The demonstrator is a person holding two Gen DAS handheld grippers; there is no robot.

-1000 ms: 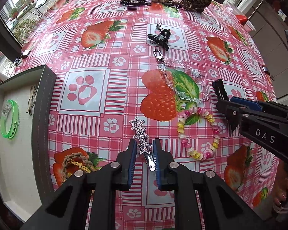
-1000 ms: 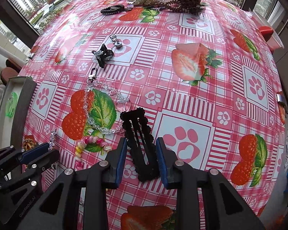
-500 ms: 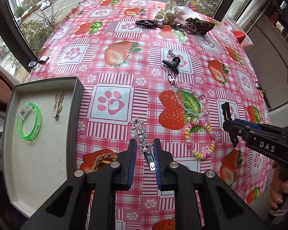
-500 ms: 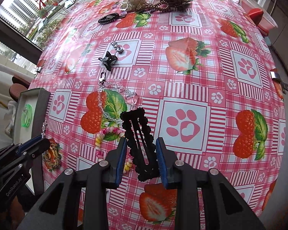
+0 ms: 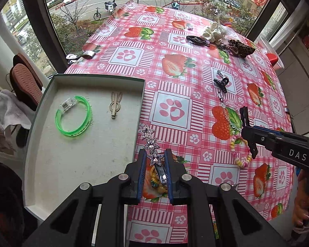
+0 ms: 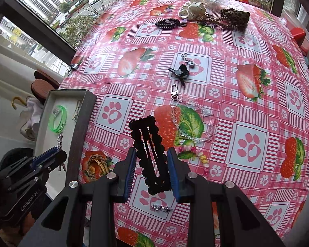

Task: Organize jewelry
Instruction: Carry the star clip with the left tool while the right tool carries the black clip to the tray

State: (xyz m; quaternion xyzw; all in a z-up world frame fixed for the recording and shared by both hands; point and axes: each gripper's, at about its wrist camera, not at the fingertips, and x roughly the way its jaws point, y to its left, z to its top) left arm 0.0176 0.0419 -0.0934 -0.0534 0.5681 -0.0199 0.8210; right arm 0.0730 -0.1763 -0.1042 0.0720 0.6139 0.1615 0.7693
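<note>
A: Left claw (image 5: 154, 160)?
B: Clamped on star hair clip (image 5: 151, 144), stars sticking out past the tips. Held over the right rim of the grey tray (image 5: 141, 103), above the edge where tray meets surface (image 5: 170, 86).

A: Right claw (image 6: 152, 160)?
B: Clamped on black scalloped snap clip (image 6: 148, 144), lifted off the surface, clip tilted slightly left. Seen from the left wrist view as a black clip end (image 5: 245, 117) poking up from the claw.

A: In the tray?
B: Green bracelet (image 5: 74, 115) left side, thin beige hair clip (image 5: 115, 105) just right of it, apart.

A: On the surface?
B: Pastel bead bracelet (image 6: 197, 156) beside clear crystal chain (image 6: 191, 119) with a clasp, over the strawberry print. Small black claw clip (image 6: 180, 73) further back, next to a little keychain (image 6: 188, 61). Far edge: black coil hair tie (image 6: 167, 23), cream polka-dot scrunchie (image 6: 192, 9), leopard scrunchie (image 6: 233, 17). Braided bracelet (image 6: 96, 164) near the tray's right wall. Small silver piece (image 6: 161, 207) near the front edge.
</note>
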